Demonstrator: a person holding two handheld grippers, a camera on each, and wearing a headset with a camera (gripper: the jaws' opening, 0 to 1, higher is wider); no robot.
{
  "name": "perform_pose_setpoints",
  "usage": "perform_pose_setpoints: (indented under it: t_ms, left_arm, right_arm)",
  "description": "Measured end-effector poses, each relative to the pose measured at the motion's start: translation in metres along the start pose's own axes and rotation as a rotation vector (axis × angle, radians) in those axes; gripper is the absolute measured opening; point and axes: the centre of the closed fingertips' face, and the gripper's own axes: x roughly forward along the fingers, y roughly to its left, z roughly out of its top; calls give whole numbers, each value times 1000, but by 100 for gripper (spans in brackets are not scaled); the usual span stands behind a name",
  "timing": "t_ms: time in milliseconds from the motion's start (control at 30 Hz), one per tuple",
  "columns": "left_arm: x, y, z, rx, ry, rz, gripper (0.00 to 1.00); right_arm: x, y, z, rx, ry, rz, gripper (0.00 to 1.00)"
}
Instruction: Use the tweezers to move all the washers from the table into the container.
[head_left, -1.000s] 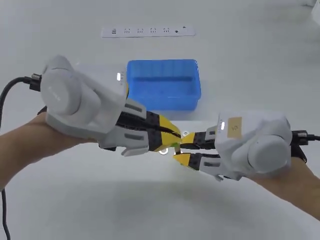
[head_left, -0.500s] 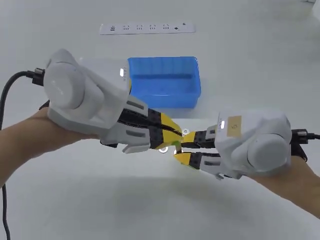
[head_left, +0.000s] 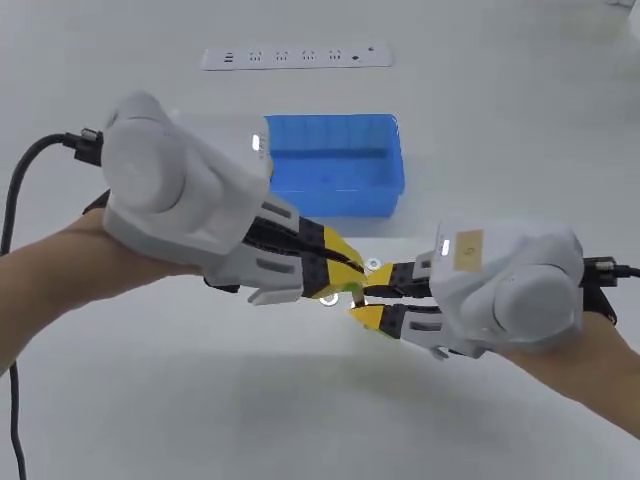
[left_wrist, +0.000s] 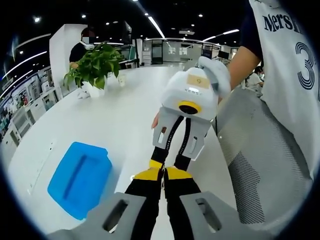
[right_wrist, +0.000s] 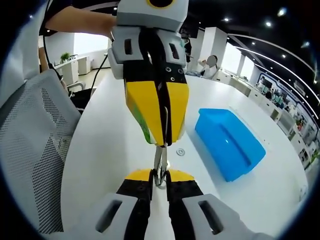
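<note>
The left gripper (head_left: 345, 276) is being moved slightly toward 3 o'clock, jaws clamped on the tweezers (right_wrist: 160, 161); the right gripper (head_left: 366, 305) is seemingly pinching them too. Two washers (head_left: 373, 265) are lying at 6 o'clock of the container (head_left: 335, 203), partly hidden.

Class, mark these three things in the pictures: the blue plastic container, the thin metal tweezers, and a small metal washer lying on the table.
blue plastic container (head_left: 335, 205): head view, on its front wall.
thin metal tweezers (right_wrist: 160, 162): right gripper view, on the bare shaft.
small metal washer (right_wrist: 180, 151): right gripper view, on its ring.
</note>
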Motion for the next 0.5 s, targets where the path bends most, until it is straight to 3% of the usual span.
perform_pose_setpoints:
  t_ms: [200, 500]
  left_arm:
    - [2, 2, 1, 4, 7, 0, 6]
    - [-5, 0, -1, 0, 19, -9, 6]
  right_arm:
    - [-1, -2, -1, 50, -6, 7, 10]
    - [-3, -1, 2, 40, -2, 2, 10]
